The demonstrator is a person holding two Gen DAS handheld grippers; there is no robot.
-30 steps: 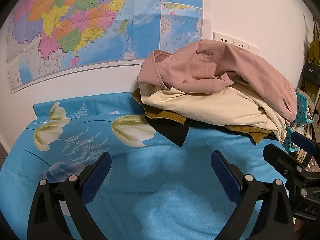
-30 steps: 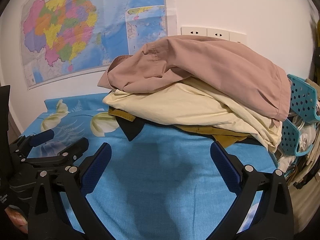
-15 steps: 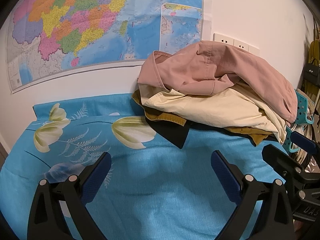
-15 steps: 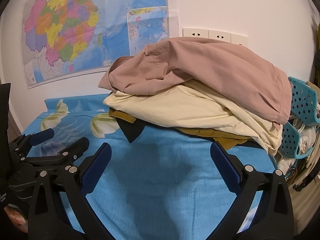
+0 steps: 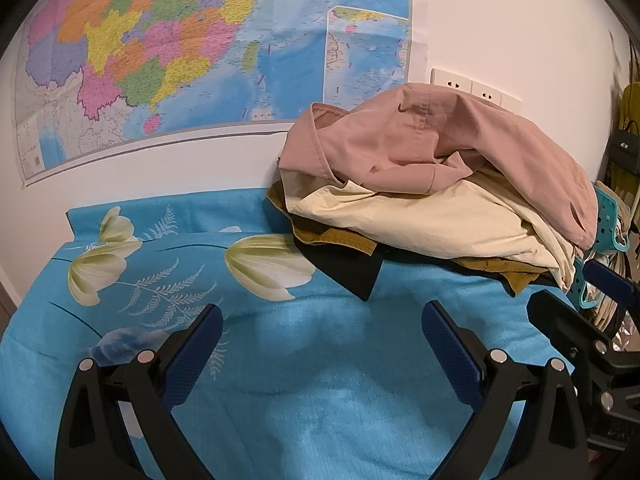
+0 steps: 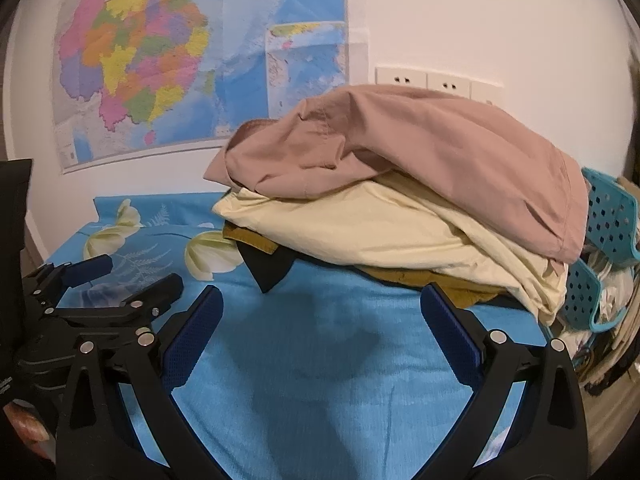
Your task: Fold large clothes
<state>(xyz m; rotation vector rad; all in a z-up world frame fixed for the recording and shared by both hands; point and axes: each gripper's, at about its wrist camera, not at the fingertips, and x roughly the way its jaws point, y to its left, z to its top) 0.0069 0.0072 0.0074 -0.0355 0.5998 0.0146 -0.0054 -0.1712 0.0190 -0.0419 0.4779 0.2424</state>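
Left wrist view: the left gripper [image 5: 322, 332] hangs over the blue floral sheet [image 5: 304, 380], its jaws wide apart with nothing between them, exactly as a second ago. At the right edge of this view the right gripper [image 5: 580, 300] shows as a black arm with one blue pad, a little lower in frame than before. From its own camera the right gripper [image 6: 320, 316] is likewise spread wide and empty above the sheet, and the left gripper [image 6: 132, 280] lies just beside it on the left, unchanged.

Beyond both grippers the pile of clothes [image 6: 400, 216] sits at the far right of the sheet, touched by neither tool. A pink garment [image 5: 440, 148] lies on top, over a cream garment [image 5: 420, 224], a mustard-brown garment [image 5: 332, 236] and a black garment [image 5: 348, 272] whose corner points out over the sheet. Compared with a second ago the pile looks slightly nearer and larger in the right wrist view; its layers have not shifted.

Right of the pile a teal perforated basket [image 6: 612, 216] touches the clothes. Behind everything, a coloured wall map [image 5: 192, 52] and white sockets [image 6: 424, 80] are on the wall.
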